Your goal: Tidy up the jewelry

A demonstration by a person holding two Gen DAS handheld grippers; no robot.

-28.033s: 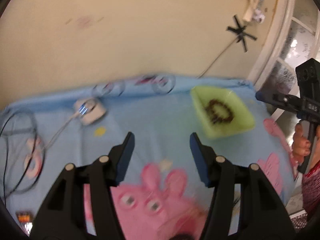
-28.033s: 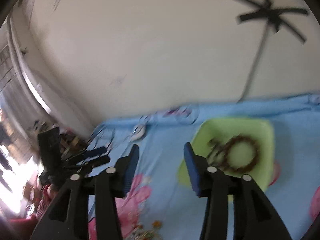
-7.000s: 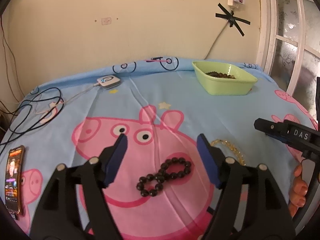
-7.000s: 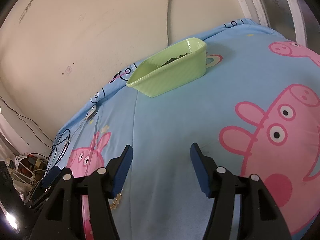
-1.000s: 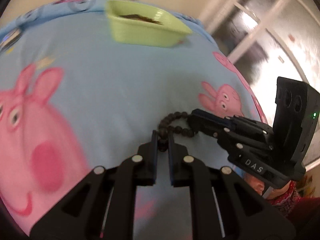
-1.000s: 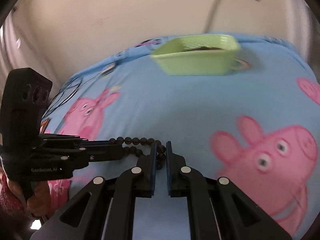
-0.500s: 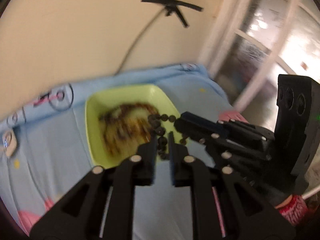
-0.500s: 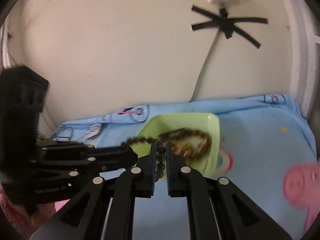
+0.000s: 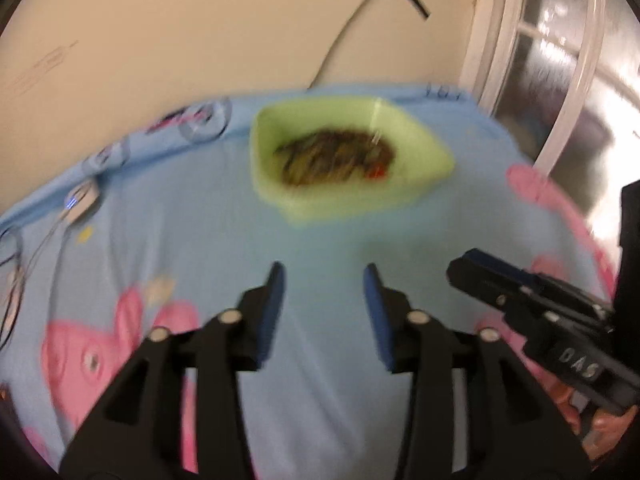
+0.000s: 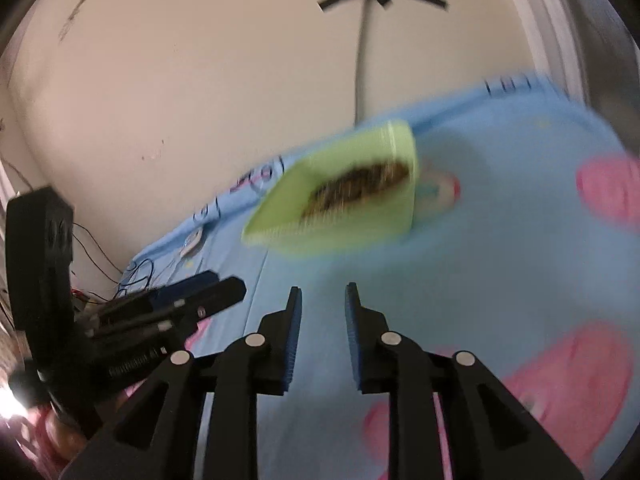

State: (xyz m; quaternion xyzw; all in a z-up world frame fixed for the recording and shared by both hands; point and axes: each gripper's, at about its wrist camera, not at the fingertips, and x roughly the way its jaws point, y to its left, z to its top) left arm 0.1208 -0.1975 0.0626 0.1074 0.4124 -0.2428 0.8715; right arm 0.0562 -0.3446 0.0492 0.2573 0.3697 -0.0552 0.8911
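Observation:
A light green tray (image 9: pixel 424 184) sits at the far side of the blue cartoon bedsheet and holds a dark heap of beaded jewelry (image 9: pixel 336 156). It also shows in the right wrist view (image 10: pixel 288 196) with the beads (image 10: pixel 360 184) inside. My left gripper (image 9: pixel 323 280) is open and empty, short of the tray. My right gripper (image 10: pixel 322 296) is open and empty; it also shows at the right of the left wrist view (image 9: pixel 472 268). The left gripper also shows at the left of the right wrist view (image 10: pixel 224 284). Both views are blurred.
A small white device (image 9: pixel 82 200) with a cable lies on the sheet at the far left, near dark wires (image 10: pixel 136 276). A beige wall with a taped cable (image 9: pixel 360 28) stands behind the bed. A window frame (image 9: pixel 496 40) is at the right.
Both grippers were shut on a black bead bracelet over the tray; now both are open and empty and have drawn back from the tray. The bracelet is no longer between them.

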